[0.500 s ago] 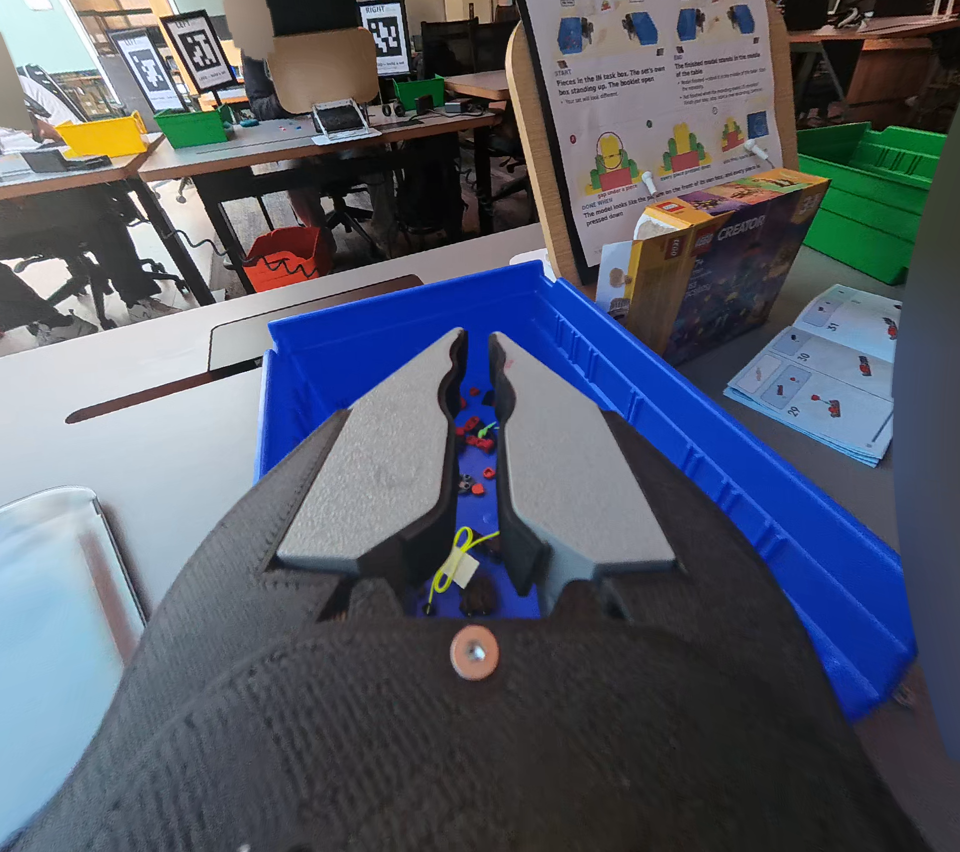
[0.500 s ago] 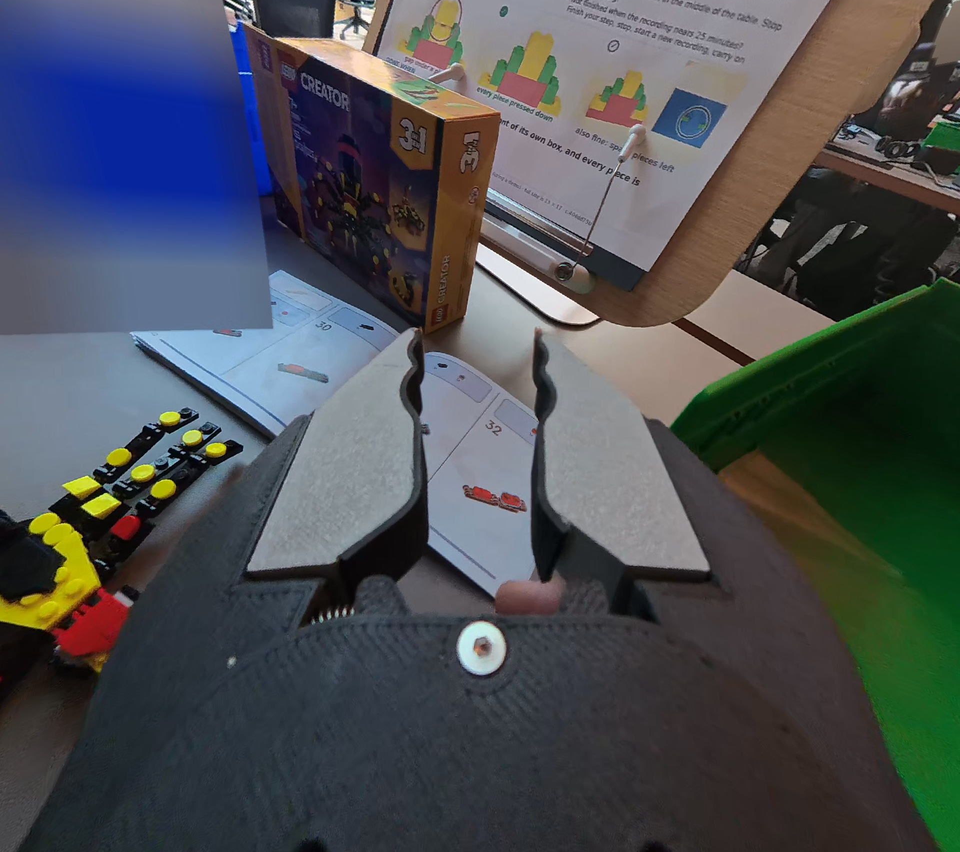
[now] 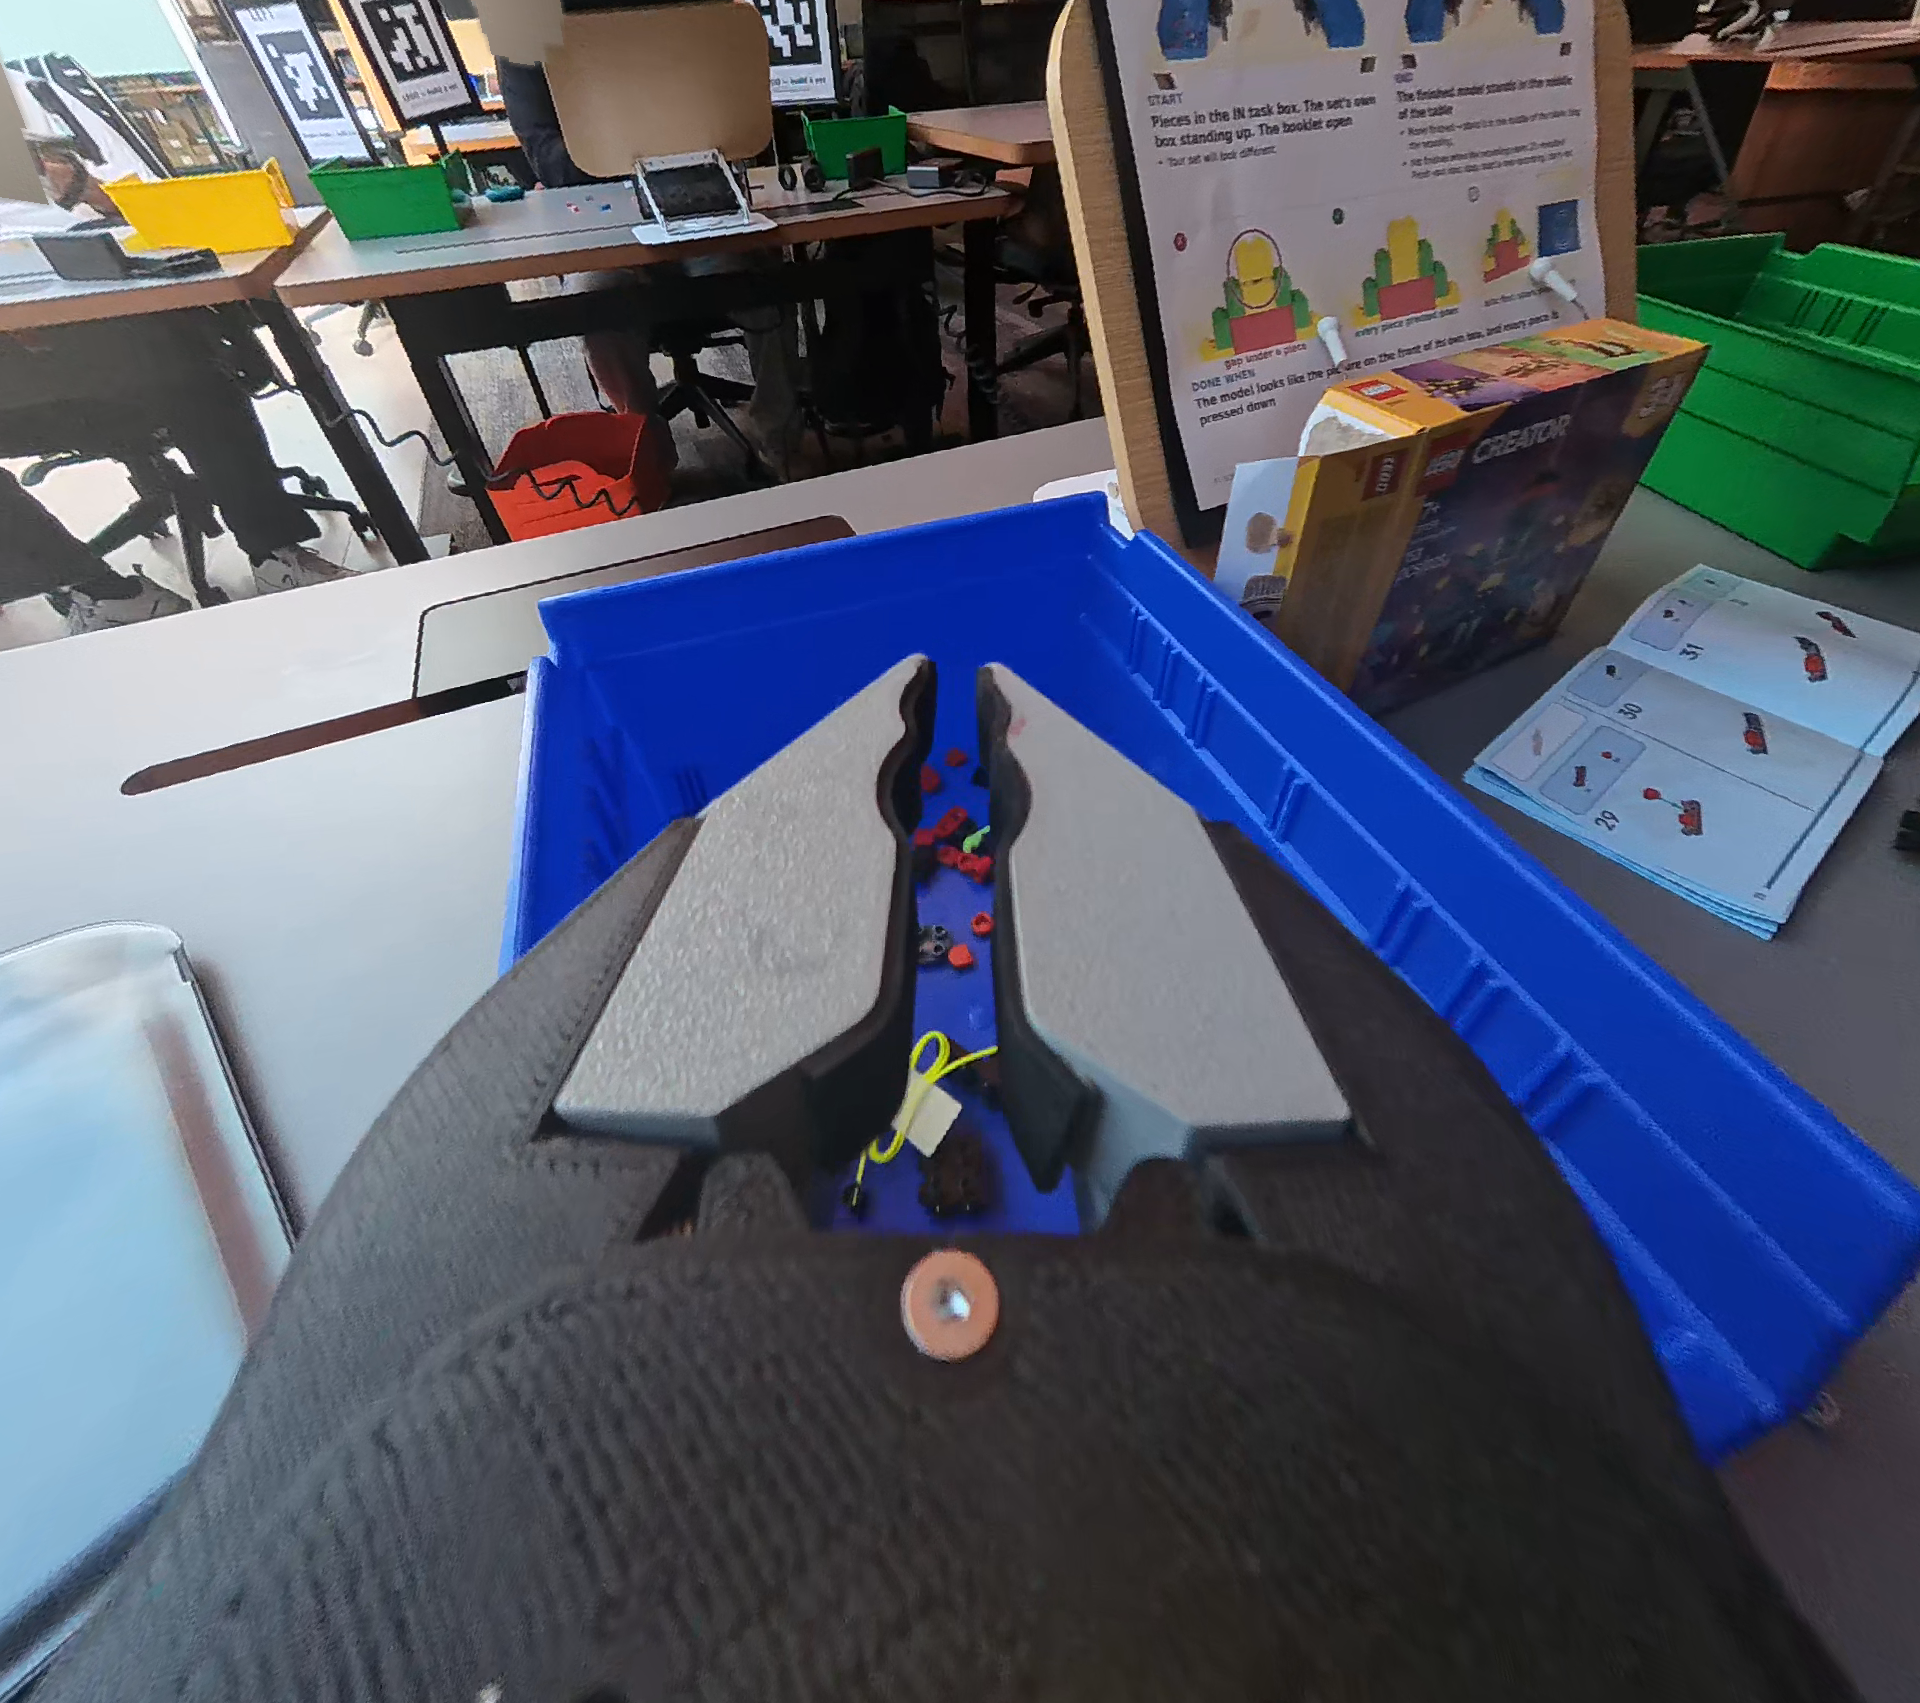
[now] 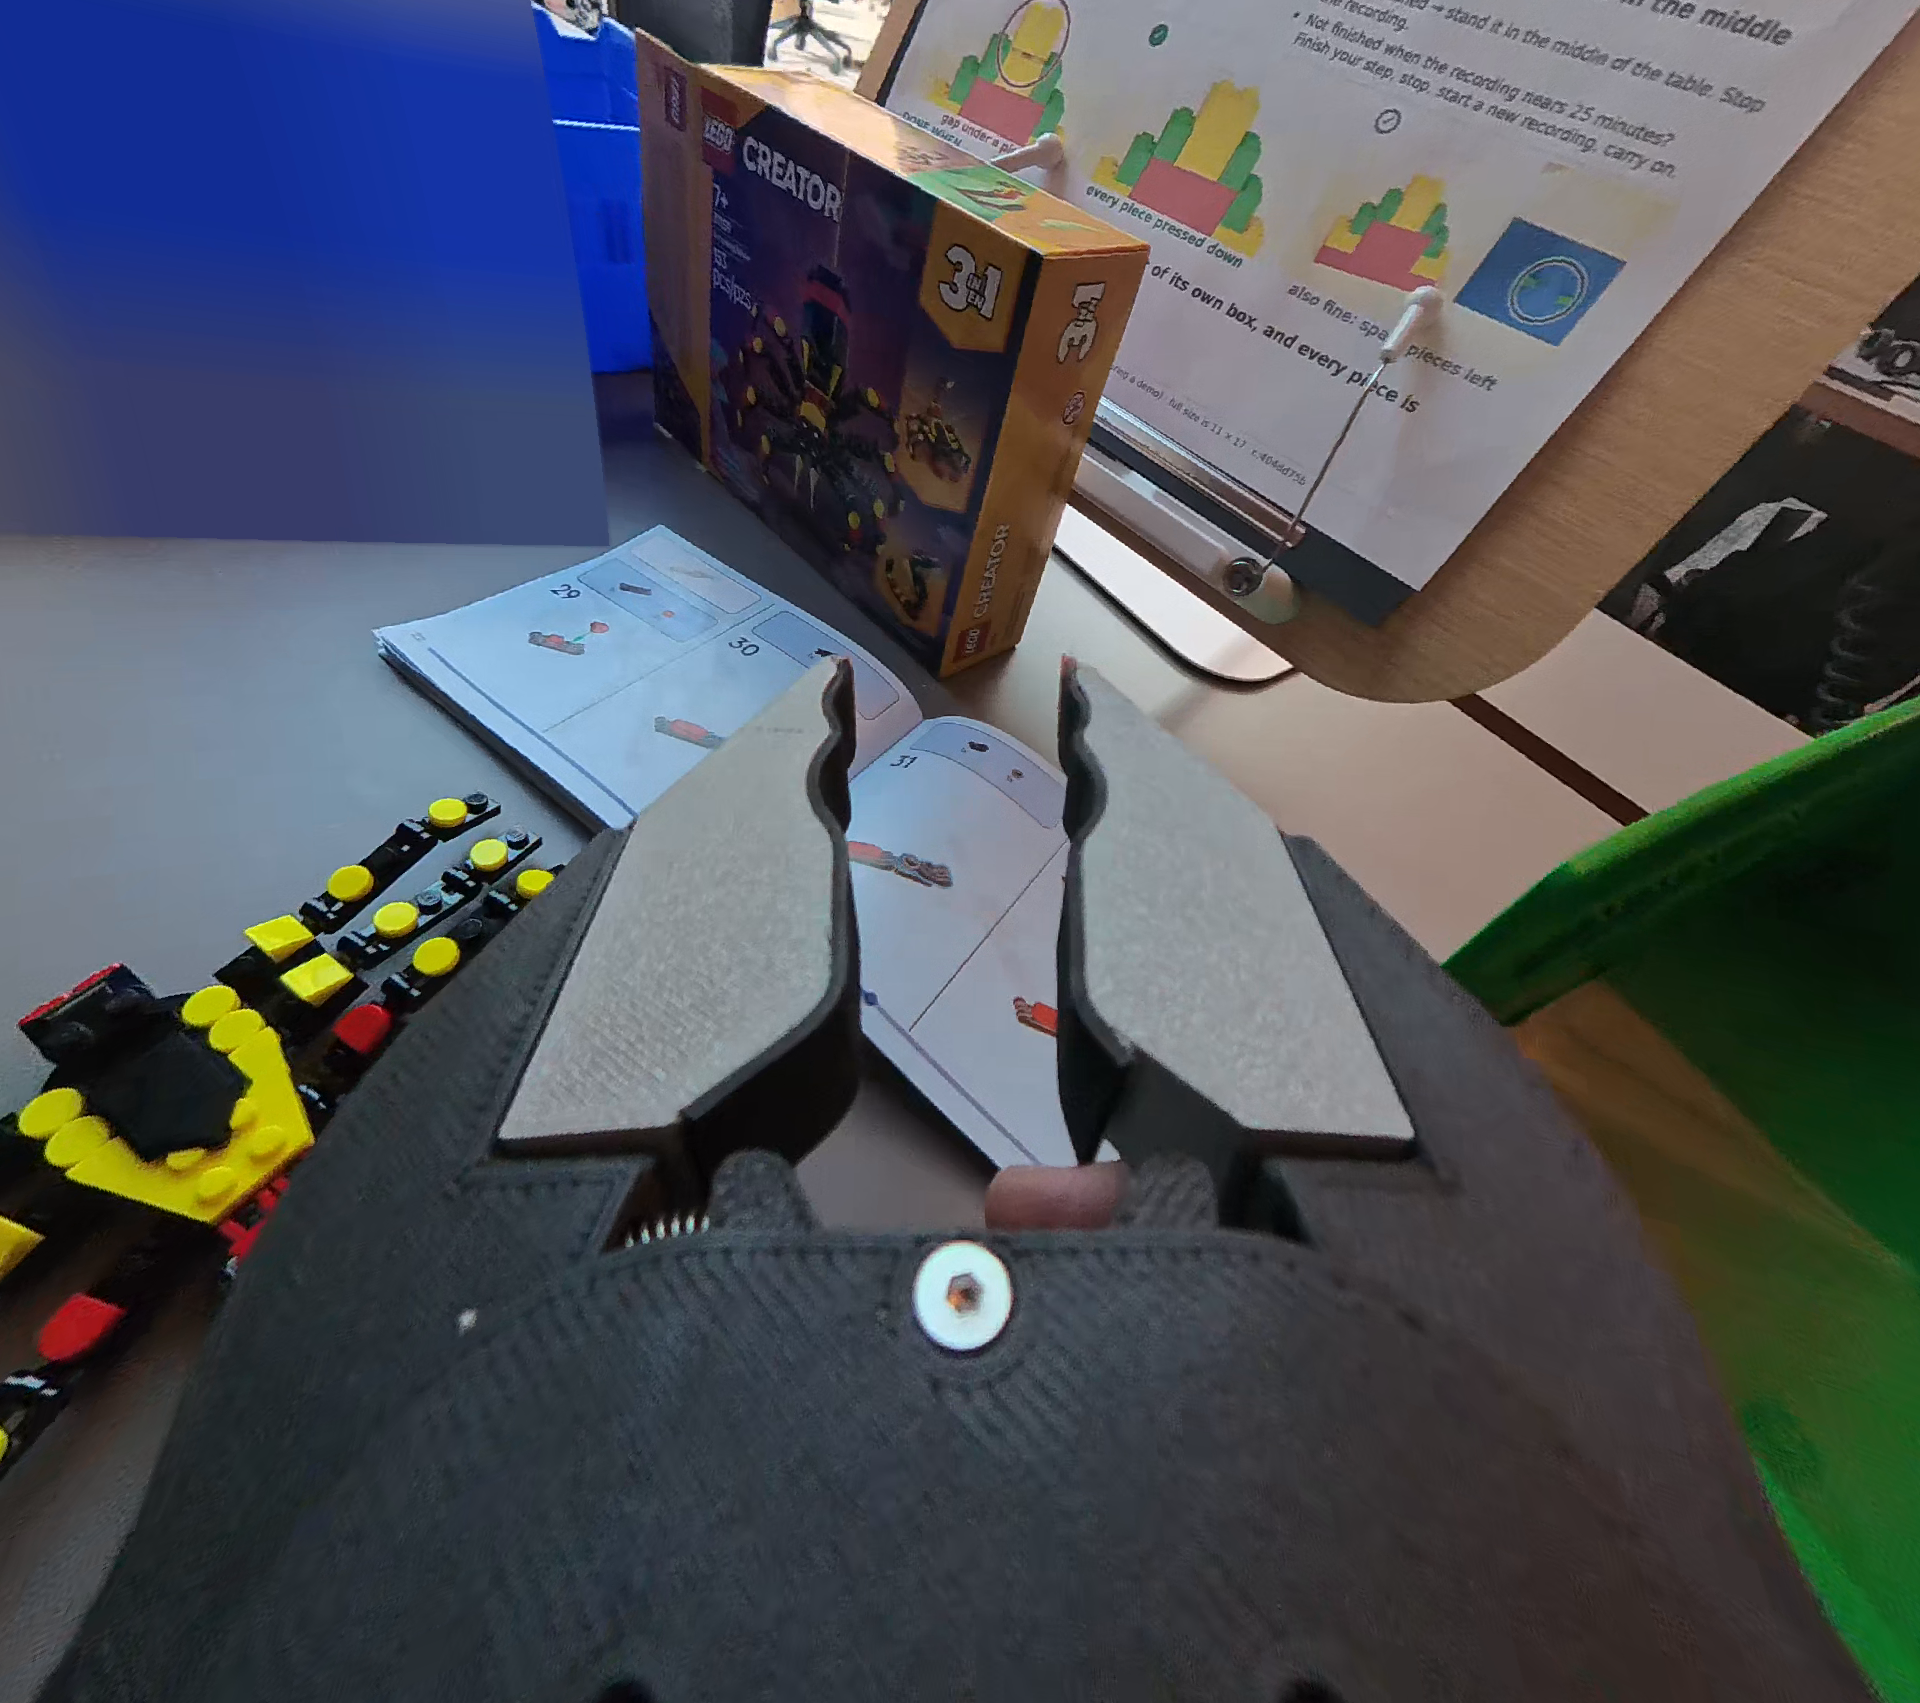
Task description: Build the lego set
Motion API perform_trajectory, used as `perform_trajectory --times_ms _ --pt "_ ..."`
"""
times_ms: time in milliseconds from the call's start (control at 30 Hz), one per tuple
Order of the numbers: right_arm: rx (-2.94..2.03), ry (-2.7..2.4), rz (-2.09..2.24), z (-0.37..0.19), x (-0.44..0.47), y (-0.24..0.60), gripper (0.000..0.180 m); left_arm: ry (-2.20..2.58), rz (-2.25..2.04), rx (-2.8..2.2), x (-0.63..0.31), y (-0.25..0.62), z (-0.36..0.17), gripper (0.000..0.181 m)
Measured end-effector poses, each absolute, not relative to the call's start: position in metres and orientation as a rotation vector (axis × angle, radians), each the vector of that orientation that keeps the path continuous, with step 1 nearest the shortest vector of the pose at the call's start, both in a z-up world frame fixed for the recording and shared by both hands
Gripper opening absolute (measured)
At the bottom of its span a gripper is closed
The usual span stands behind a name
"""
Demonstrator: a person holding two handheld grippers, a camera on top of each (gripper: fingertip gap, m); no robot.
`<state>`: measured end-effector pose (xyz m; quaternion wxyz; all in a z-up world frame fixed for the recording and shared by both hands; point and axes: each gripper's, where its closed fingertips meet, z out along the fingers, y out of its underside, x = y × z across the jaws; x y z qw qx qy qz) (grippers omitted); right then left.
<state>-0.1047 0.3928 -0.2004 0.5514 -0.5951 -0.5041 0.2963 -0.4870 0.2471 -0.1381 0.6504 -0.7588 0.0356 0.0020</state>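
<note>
My left gripper (image 3: pixel 954 671) hovers over the blue bin (image 3: pixel 1455 905), its jaws a narrow gap apart with nothing between them. Small red and dark loose pieces (image 3: pixel 961 853) and a yellow-green string with a tag (image 3: pixel 925 1123) lie on the bin floor. My right gripper (image 4: pixel 956 666) is open and empty above the open instruction booklet (image 4: pixel 623 666). The partly built black, yellow and red model (image 4: pixel 208 1103) lies on the table to its left, with studded black legs (image 4: pixel 416 905) reaching toward the booklet.
The lego set box (image 4: pixel 862 365) stands behind the booklet, in front of a wooden board with an instruction sheet (image 4: pixel 1455 95). A green bin (image 4: pixel 1714 1030) is close on the right. A clear plastic item (image 3: pixel 94 1186) lies left of the blue bin. The gap from one gripper's tips to the other's is roughly 40 centimeters.
My right gripper has drawn back and swung left, so more of the model and booklet shows. My left gripper has barely moved over the bin.
</note>
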Motion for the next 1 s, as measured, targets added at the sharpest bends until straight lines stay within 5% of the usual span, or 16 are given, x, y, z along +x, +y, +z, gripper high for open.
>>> perform_trajectory --times_ms 1000 --pt "-1.442 -1.145 0.676 -0.211 -0.101 0.409 0.036 0.064 -0.067 -1.757 -0.484 0.249 -0.148 0.011"
